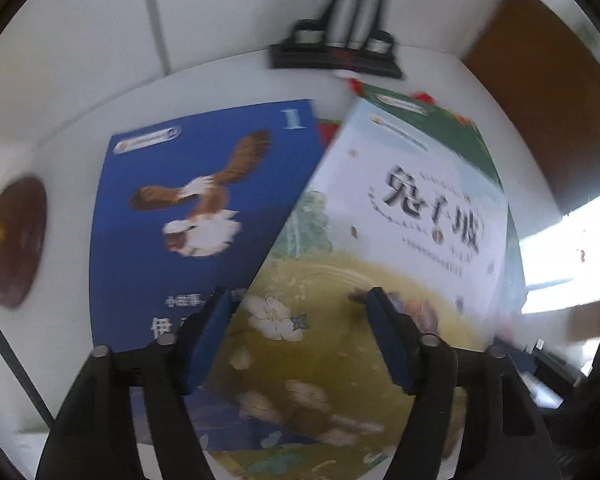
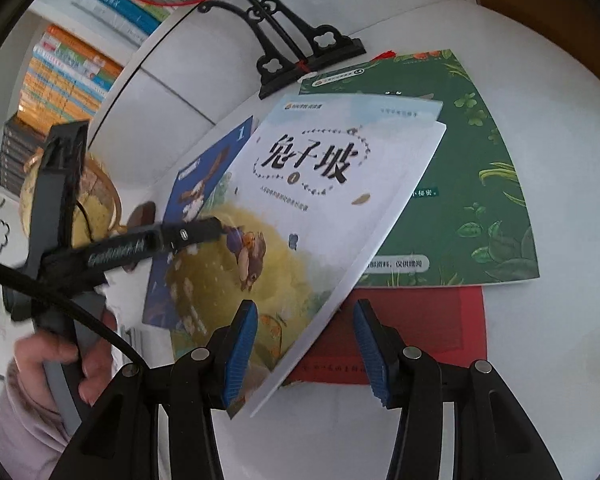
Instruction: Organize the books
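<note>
While the rabbit book (image 2: 300, 216) lies skewed across the blue eagle book (image 1: 188, 208) and the green book (image 2: 468, 184) on the round white table (image 2: 540, 360), both claws hover over its near end with nothing gripped. The left gripper (image 1: 300, 336) stands fairly wide, its blue pads parted above the cover and not pressing on it. The right gripper (image 2: 306, 352) is about half open, its left pad over the book's lower corner and its right pad over the red book (image 2: 420, 340) underneath. The risk, as I judge it, lies in how thin and loose this top book looks: its cover edge lifts slightly from the pages, so a pinch at the corner could catch only the cover and fan the book open. A downward push might also slide the whole pile, nudging the green book toward the black fan stand (image 2: 300, 52) behind it. Motion blur in the left wrist view makes contact there hard to confirm.
</note>
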`<state>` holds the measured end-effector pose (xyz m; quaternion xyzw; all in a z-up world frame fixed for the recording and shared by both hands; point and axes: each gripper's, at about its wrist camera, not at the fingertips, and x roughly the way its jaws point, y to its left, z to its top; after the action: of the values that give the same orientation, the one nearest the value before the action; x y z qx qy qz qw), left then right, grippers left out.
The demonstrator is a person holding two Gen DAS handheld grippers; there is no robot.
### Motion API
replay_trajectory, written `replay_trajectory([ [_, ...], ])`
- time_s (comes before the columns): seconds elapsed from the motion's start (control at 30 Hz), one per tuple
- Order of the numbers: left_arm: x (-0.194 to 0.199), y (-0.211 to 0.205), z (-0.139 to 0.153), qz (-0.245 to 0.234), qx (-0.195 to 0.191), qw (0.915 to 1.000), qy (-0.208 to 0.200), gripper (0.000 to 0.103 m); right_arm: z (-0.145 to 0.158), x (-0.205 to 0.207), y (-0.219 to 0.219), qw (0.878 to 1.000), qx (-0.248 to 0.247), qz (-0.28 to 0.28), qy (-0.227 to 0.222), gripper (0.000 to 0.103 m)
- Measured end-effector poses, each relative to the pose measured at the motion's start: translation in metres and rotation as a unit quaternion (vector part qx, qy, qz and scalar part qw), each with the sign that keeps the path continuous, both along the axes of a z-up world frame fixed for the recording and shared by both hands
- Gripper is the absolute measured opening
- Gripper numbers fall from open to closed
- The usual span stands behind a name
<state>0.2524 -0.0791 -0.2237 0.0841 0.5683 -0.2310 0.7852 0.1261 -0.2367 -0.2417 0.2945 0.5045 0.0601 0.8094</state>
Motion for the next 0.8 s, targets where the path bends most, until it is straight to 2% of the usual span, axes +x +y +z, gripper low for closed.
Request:
replay_trajectory([
  [0.03, -0.004, -0.002, 0.001, -0.005, 0.003, 1.0, -0.006, 0.063, -0.001, 0.001, -0.001, 1.0, 0.005, 0.0, -0.001, 0.052],
  [0.17, -0.016, 0.006, 0.003, 0.003, -0.006, 0.9999, 0.01, 0.053, -0.001, 0.002, -0.005, 1.0, -0.012, -0.003, -0.003, 0.053],
  [0.3, -0.044, 0.015, 0.003, 0.011, -0.002, 0.9998, 0.018, 0.053, -0.004, -0.001, -0.014, 1.0, 0.017, -0.002, -0.006, 0.053],
  [0.43, -0.076, 0.029, 0.002, 0.025, -0.003, 0.9992, 0.03, 0.053, -0.001, -0.003, -0.01, 1.0, 0.011, 0.013, 0.001, 0.053],
  [0.6, -0.106, 0.054, -0.005, 0.067, -0.015, 0.9959, 0.059, 0.053, 0.0, -0.014, -0.004, 0.999, 0.038, 0.032, 0.007, 0.053],
  [0.7, -0.109, 0.067, -0.008, 0.091, -0.026, 0.9931, 0.068, 0.053, -0.001, -0.019, 0.002, 0.997, 0.058, 0.059, 0.009, 0.052],
  [0.8, -0.1, 0.075, -0.009, 0.123, -0.042, 0.9887, 0.075, 0.051, -0.004, -0.023, -0.002, 0.995, 0.079, 0.06, 0.014, 0.052],
])
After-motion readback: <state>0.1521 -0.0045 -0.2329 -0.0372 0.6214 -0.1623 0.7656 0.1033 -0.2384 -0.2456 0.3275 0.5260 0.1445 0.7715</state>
